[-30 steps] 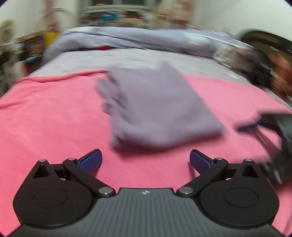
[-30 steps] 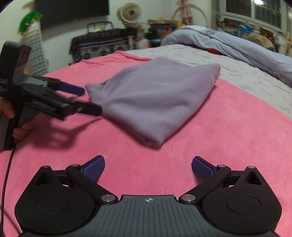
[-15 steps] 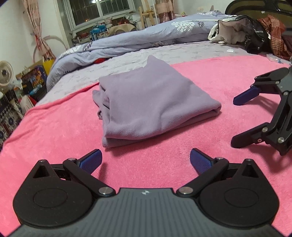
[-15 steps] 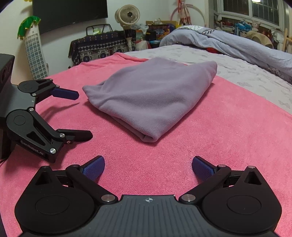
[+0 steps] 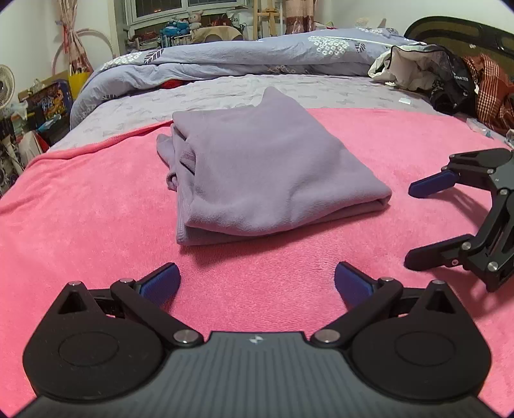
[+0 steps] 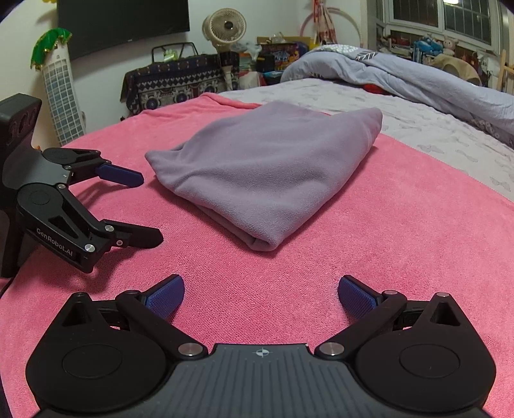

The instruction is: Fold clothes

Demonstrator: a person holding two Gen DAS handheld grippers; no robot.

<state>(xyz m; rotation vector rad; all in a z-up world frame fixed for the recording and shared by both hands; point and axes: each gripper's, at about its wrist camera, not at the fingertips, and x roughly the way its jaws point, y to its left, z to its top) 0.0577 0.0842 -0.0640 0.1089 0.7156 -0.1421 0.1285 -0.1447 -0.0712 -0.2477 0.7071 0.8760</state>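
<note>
A lilac fleece garment [image 5: 266, 173] lies folded into a thick rectangle on the pink blanket [image 5: 80, 209]; it also shows in the right wrist view [image 6: 266, 170]. My left gripper [image 5: 257, 281] is open and empty, a short way in front of the garment's near edge. It appears in the right wrist view [image 6: 149, 209] at the left, beside the garment's corner. My right gripper [image 6: 261, 294] is open and empty, short of the garment's folded corner. It shows in the left wrist view [image 5: 411, 225] at the right, apart from the garment.
A crumpled grey-blue duvet [image 5: 241, 61] lies across the back of the bed. A heap of dark and checked clothes [image 5: 449, 83] sits at the far right. A fan [image 6: 225, 25], a patterned cabinet [image 6: 180, 83] and clutter stand beyond the bed.
My left gripper has pulled back from the garment's edge and steadied, facing the garment squarely. The right gripper has barely moved. Both stay open.
</note>
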